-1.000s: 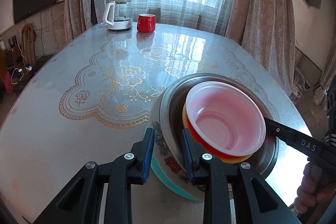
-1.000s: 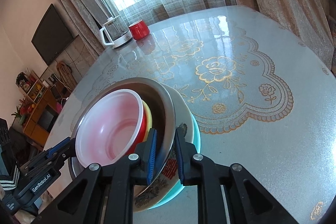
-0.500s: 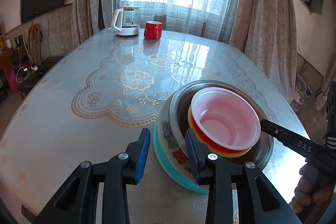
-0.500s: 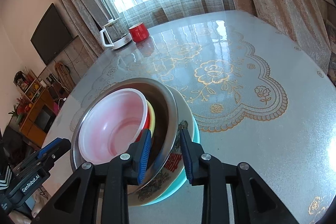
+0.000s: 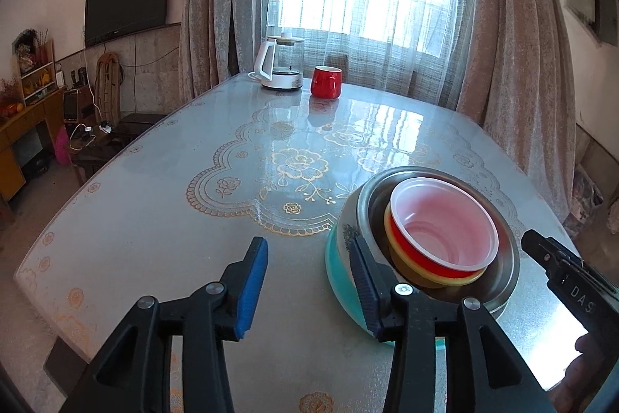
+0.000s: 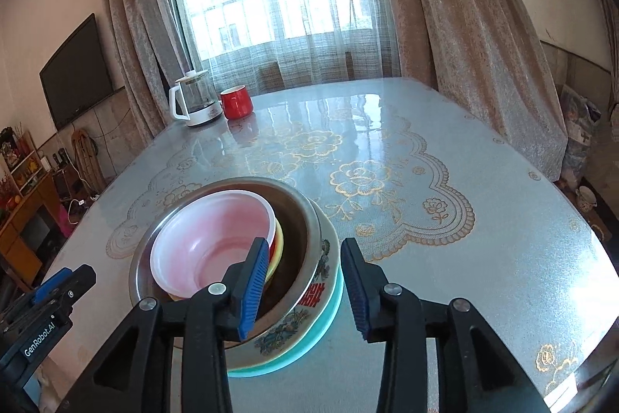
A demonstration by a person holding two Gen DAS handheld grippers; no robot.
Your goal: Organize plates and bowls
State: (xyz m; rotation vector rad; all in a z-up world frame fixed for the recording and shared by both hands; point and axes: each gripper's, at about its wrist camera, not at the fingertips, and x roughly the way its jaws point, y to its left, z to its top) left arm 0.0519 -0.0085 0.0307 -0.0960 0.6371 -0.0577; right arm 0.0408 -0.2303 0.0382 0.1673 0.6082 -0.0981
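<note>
A stack of bowls stands on the table's near right in the left wrist view. A pink bowl (image 5: 441,231) sits on top of red and yellow ones, inside a steel bowl (image 5: 506,254), a flowered bowl (image 5: 346,231) and a teal bowl (image 5: 340,281). My left gripper (image 5: 309,281) hangs just left of the stack. Its jaws are opening, with only bare table between them. My right gripper (image 6: 305,277) is on the stack's other side and its jaws are opening too. The rim of the flowered bowl (image 6: 313,300) shows in their gap, untouched by the pads.
A glass kettle (image 5: 280,64) and a red mug (image 5: 326,81) stand at the far end of the glass-topped table (image 5: 154,239). Curtains and a window lie behind them. A wall TV and shelves are at the left. The table's near edge is close below both grippers.
Both grippers have let go of the stack's rim, widened their jaws and drawn back and upward. The bowls have stayed where they stood.
</note>
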